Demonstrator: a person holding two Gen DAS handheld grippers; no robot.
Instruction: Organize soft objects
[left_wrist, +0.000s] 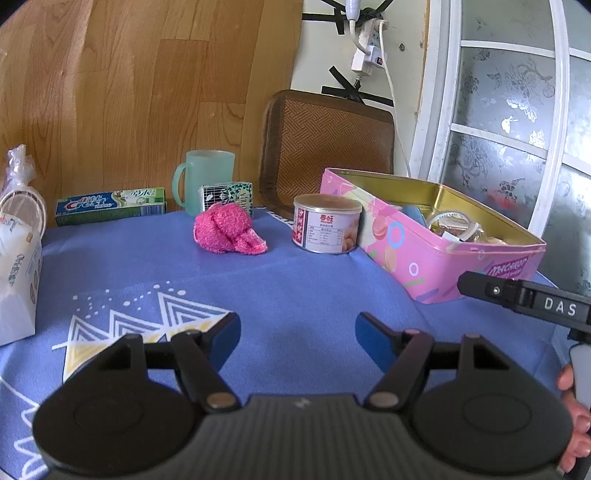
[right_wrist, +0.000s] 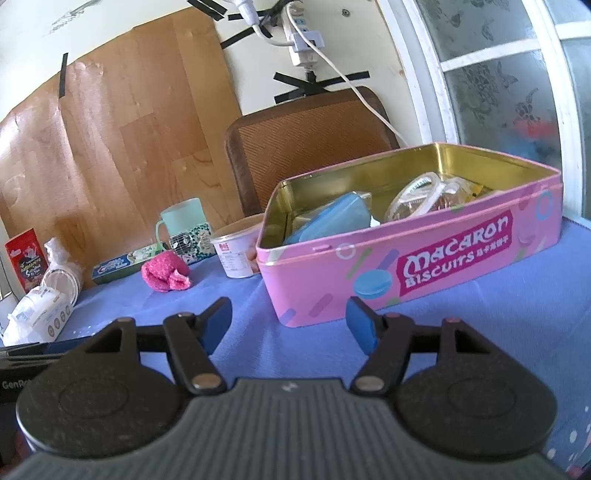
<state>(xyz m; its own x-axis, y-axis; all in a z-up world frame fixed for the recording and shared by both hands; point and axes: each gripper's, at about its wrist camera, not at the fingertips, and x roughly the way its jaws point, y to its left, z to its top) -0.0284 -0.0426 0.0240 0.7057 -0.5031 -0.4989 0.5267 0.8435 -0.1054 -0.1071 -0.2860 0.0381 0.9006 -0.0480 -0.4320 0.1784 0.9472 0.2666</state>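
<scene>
A fuzzy pink sock bundle (left_wrist: 229, 233) lies on the blue tablecloth (left_wrist: 295, 291), well ahead of my left gripper (left_wrist: 297, 334), which stands open with nothing between its blue pads. An open pink macaron biscuit tin (left_wrist: 436, 251) sits to the right, holding a blue packet and wrapped items. In the right wrist view the same pink tin (right_wrist: 406, 258) is close ahead, and the sock bundle (right_wrist: 166, 275) lies far left. My right gripper (right_wrist: 290, 326) is open and empty, hovering over the cloth just before the tin.
A small can (left_wrist: 327, 223), a green mug (left_wrist: 208, 181), a toothpaste box (left_wrist: 110, 206) and a small patterned box (left_wrist: 227, 195) line the back. A tissue pack (left_wrist: 16, 273) stands at left. A woven chair back (left_wrist: 325, 147) rises behind the table. The other gripper's arm (left_wrist: 528, 299) juts in at right.
</scene>
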